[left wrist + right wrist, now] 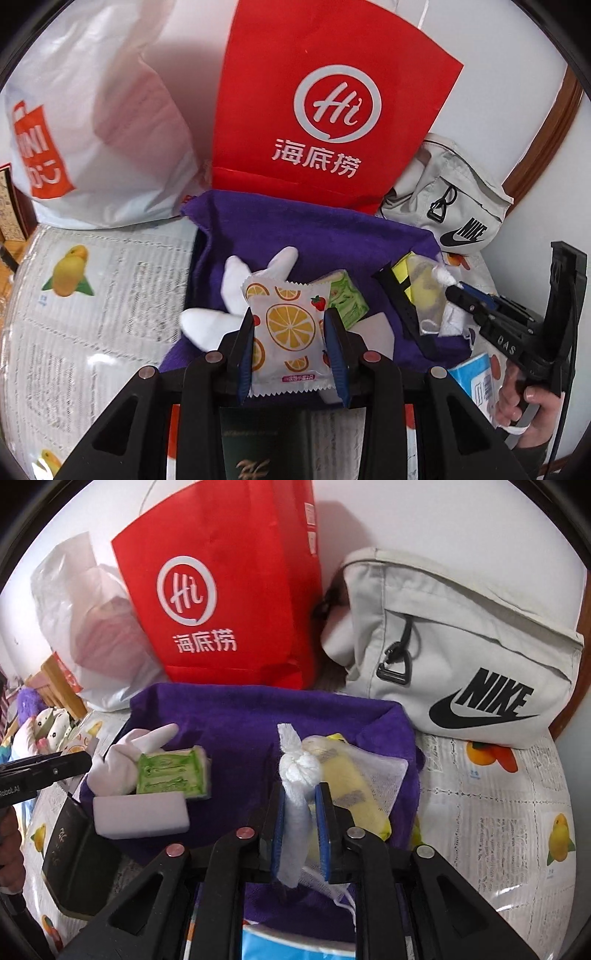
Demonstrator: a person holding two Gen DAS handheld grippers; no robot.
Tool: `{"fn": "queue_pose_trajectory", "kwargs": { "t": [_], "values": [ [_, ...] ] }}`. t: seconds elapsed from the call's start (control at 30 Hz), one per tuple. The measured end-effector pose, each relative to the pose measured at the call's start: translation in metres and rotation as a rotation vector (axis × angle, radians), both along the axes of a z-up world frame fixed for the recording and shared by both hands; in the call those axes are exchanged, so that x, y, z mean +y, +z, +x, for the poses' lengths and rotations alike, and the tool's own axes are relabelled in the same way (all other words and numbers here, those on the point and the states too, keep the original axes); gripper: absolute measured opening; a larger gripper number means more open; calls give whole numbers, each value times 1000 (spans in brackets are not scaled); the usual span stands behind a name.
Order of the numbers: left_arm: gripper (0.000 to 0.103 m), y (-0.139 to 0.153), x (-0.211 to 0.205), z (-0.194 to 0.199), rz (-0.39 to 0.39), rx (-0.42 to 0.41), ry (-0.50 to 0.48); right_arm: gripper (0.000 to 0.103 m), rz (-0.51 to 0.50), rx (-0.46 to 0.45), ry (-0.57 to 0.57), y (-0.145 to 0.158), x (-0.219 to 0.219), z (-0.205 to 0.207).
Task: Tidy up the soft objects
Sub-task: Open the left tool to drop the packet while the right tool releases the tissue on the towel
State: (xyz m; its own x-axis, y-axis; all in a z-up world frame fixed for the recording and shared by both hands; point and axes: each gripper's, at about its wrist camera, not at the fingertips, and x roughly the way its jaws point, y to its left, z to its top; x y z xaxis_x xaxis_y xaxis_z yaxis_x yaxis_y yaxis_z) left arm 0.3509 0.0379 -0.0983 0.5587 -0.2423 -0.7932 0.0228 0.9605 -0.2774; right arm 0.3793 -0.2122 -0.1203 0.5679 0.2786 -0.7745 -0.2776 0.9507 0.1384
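Observation:
My left gripper (291,345) is shut on a white packet printed with orange slices (286,321), held over the near edge of a purple felt bin (314,229). In the bin lie a white plush toy (236,288), a green packet (347,299) and a white block (140,814). My right gripper (300,830) stands open around the knotted neck of a white mesh bag (295,771) holding a yellow item (354,786). The neck rests against the left pad, with a small gap to the right pad. The bag lies on the bin's right side.
Behind the bin stand a red paper bag (332,110), a white plastic bag (92,129) and a grey Nike bag (461,657). A dark booklet (74,856), a blue tissue pack (476,376) and a black strap (399,299) lie close by. The fruit-print table cover (517,812) surrounds them.

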Motion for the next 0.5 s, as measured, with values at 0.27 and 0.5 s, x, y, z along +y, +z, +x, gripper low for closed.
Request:
{"fn": "queue_pose_trajectory", "kwargs": {
  "t": [0.27,0.5],
  "values": [
    [35,-11,-11,25,7,25,-11,58,6,-47,-9,11,-7,-8],
    [35,-23,-16,41,-1,48,-16,62,19,-71,-32,20,-17,-24]
  ]
}}
